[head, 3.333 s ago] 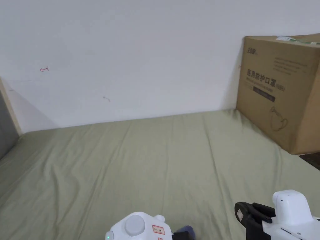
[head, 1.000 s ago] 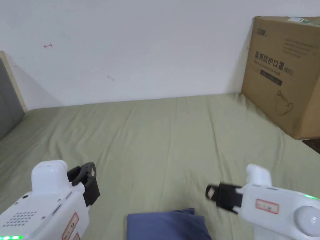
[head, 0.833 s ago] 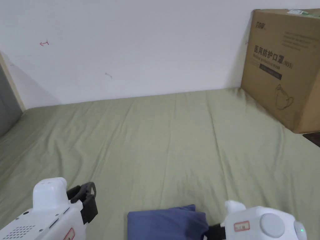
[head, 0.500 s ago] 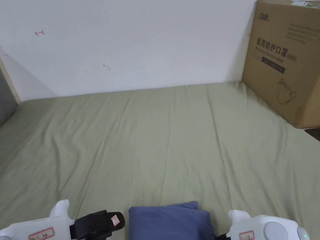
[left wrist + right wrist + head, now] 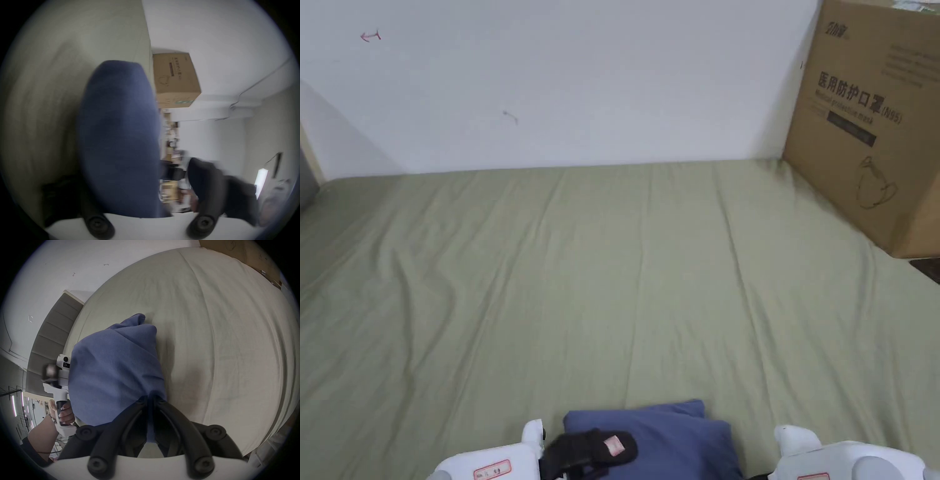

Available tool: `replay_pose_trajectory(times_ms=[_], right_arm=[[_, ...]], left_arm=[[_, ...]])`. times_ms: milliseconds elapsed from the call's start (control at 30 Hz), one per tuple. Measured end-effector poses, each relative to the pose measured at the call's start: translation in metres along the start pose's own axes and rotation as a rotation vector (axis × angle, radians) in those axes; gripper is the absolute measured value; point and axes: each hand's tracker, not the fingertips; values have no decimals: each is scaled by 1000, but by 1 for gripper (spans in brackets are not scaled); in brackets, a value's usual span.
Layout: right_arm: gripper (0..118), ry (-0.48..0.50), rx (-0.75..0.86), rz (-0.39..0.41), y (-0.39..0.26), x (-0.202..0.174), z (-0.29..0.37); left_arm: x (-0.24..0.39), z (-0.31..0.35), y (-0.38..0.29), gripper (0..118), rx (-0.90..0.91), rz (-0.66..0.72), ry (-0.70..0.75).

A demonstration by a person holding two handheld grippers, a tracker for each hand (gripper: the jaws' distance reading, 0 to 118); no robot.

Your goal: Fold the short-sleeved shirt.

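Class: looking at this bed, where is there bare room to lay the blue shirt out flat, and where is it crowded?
Bare green sheet runs from the wall to the shirt, left of the cardboard box. Crowded: the near edge, with the left gripper, right gripper and shirt.

Green-sheeted bed [image 5: 600, 262], white wall [image 5: 581, 75], cardboard box [image 5: 869, 125].

A wrinkled pale green sheet [image 5: 600, 275] covers the bed up to a white wall [image 5: 581, 75] bearing small red marks, a large printed cardboard box [image 5: 869, 125] stands on the sheet's far right corner against that wall, and a grey padded headboard [image 5: 53, 327] rises at the left end
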Motion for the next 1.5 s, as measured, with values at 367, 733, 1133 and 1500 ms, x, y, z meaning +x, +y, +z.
replay_pose_trajectory(times_ms=[367, 733, 1133, 1500], right_arm=[[7, 32, 33, -26, 0, -12, 22], [7, 10, 129, 184, -10, -61, 89], [7, 8, 98, 104, -21, -79, 80], [7, -11, 109, 157, -14, -89, 83]], left_arm=[[43, 21, -1, 19, -23, -83, 262], [120, 258, 47, 19, 218, -209, 637], [128, 380, 77, 112, 321, -107, 1171], [116, 448, 72, 112, 302, -8, 1238]])
